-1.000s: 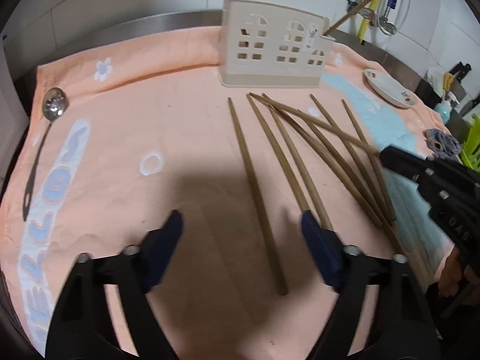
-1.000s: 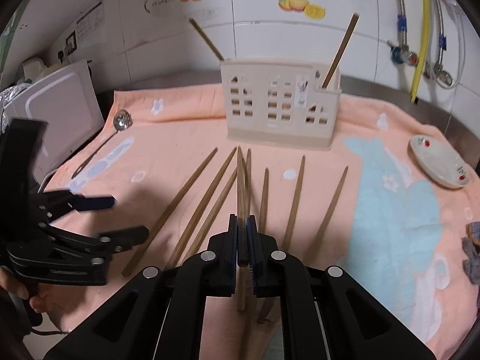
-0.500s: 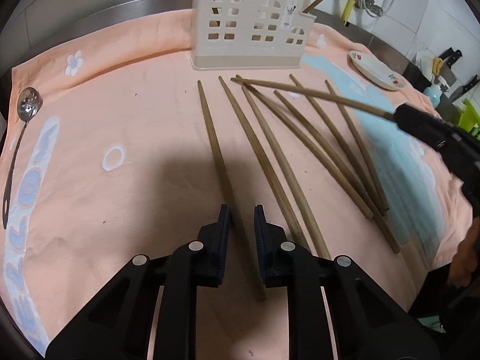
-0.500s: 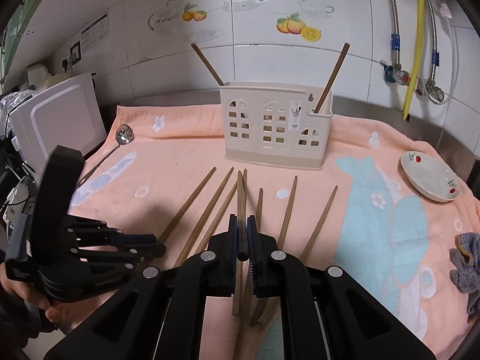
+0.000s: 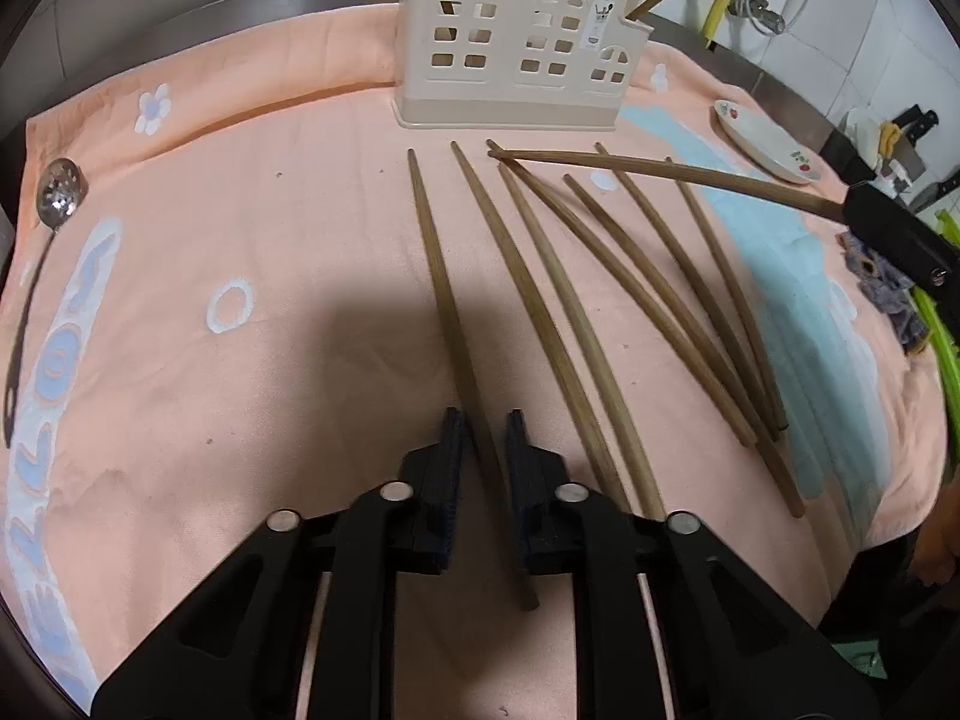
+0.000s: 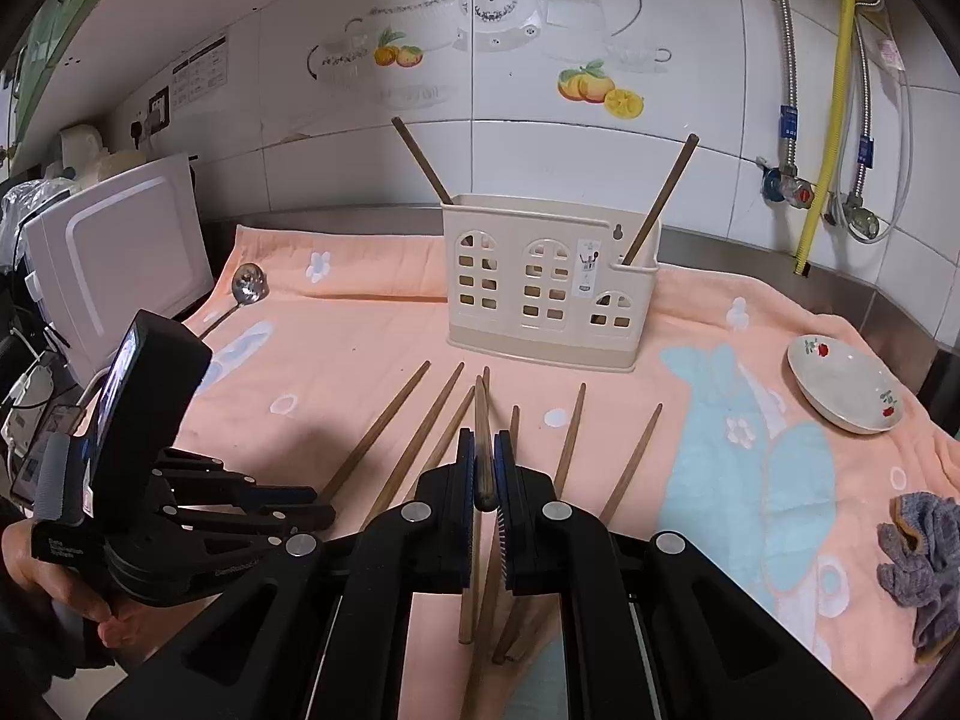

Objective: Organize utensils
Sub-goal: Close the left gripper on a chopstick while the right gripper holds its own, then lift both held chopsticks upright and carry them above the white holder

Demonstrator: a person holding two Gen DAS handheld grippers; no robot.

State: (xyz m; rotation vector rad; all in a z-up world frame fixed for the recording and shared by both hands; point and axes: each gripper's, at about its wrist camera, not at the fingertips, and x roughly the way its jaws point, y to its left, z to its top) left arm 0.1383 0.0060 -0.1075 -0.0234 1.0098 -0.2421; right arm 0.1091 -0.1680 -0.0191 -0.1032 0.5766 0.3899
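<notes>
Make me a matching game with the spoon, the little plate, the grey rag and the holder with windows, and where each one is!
Things:
1. slotted spoon
2. little plate
3. grey rag
4. holder with windows

Places:
A. at the back of the towel, in the middle, with two chopsticks standing in it
B. at the towel's near right edge
C. at the towel's far left side, bowl end toward the wall
D. on the towel's right side, right of the blue patch

Pairs: 1-C, 2-D, 3-B, 4-A
</notes>
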